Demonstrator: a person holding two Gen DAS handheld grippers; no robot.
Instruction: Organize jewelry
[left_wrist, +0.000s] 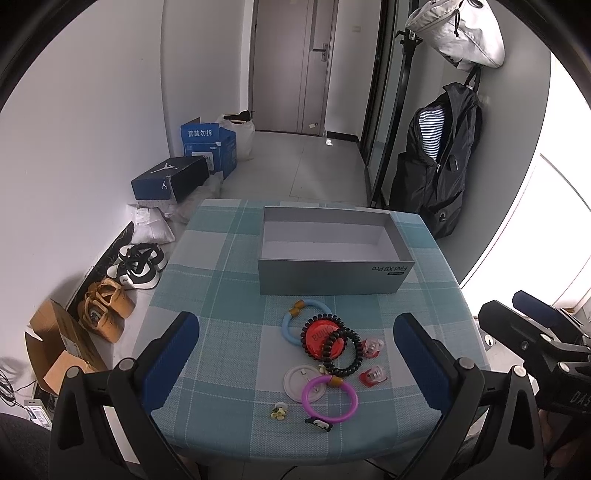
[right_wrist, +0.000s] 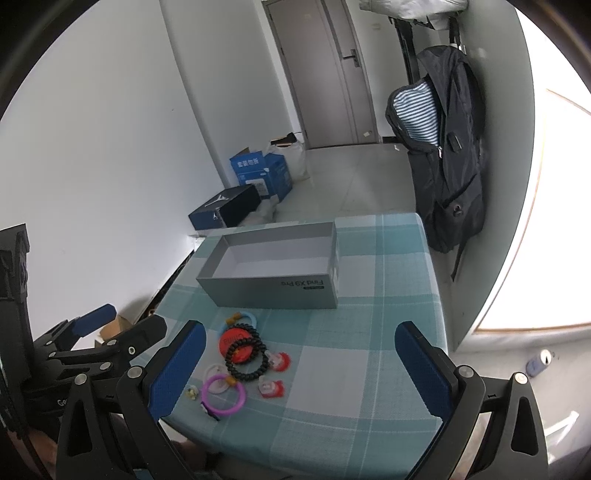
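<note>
Jewelry lies in a loose cluster near the front edge of the counter (left_wrist: 221, 266), none of it gripped. Both sets of jaws stand wide apart and hold nothing: the left gripper (left_wrist: 295, 354) hangs just short of the pile with the pieces framed between its blue pads, and the right gripper (right_wrist: 301, 365) hovers beside it, over the bare checked cloth to the right of the pile.

Working outward, nearest are a purple ring (left_wrist: 330, 402) overlapping a white disc (left_wrist: 301, 380), a small flower piece (left_wrist: 279, 412) and a tiny dark-and-white item, too small to identify. Beyond sit a black beaded bracelet (left_wrist: 341, 352) draped over a red round piece (left_wrist: 319, 338), two red-and-clear clips (left_wrist: 373, 376), possibly earrings, and a light blue ring (left_wrist: 295, 321).

Farther back stands the grey open box (left_wrist: 332, 280), its white inside showing no contents. Judging by that, the sorting has not begun: every piece is yet to be moved, presumably into the box.
</note>
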